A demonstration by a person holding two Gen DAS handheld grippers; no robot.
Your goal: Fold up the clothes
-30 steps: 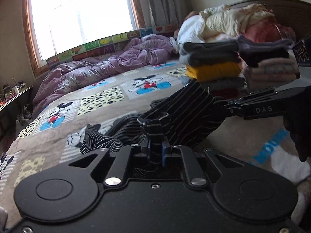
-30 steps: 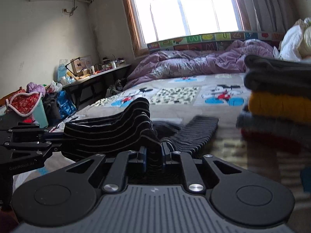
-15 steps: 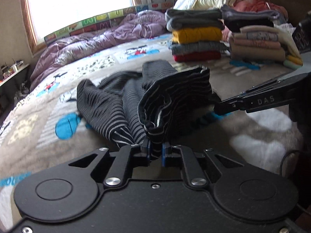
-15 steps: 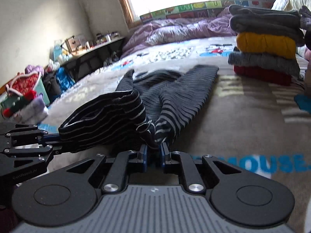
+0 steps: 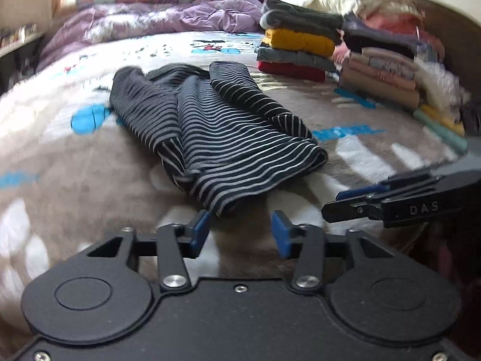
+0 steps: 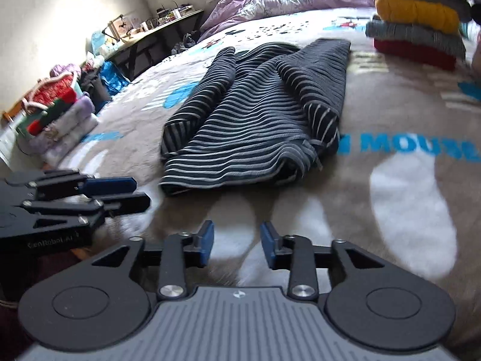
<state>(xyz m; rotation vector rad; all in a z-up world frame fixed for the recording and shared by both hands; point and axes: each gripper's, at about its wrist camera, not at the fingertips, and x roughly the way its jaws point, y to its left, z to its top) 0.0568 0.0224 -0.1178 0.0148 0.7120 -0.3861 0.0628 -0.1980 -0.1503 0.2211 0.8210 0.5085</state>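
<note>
My left wrist camera sits low over the bed [image 5: 90, 186], looking forward and down past its gripper [image 5: 240, 231] toward the headboard side, close to the striped garment [image 5: 216, 138]. My right wrist camera looks the same way from just beside it, angled toward the desk [image 6: 156, 30] by the wall. Both share the garment, the folded stack [image 6: 415, 30] and each other's gripper.

Striped garment [image 5: 216, 138]: black ground with thin pale grey-white horizontal stripes throughout. Bed blanket [image 5: 90, 162]: taupe-brown with white patches, sky-blue lettering and cartoon mouse prints; quilt [image 5: 168, 15] behind it lilac. Folded stack [image 5: 297, 51], top to bottom: dark grey-green, mustard yellow, grey, red; neighbouring pile [image 5: 387, 69] beige, pink, cream and mint; left gripper [image 5: 240, 231] and right gripper [image 6: 237, 242] black with blue pads.
</note>
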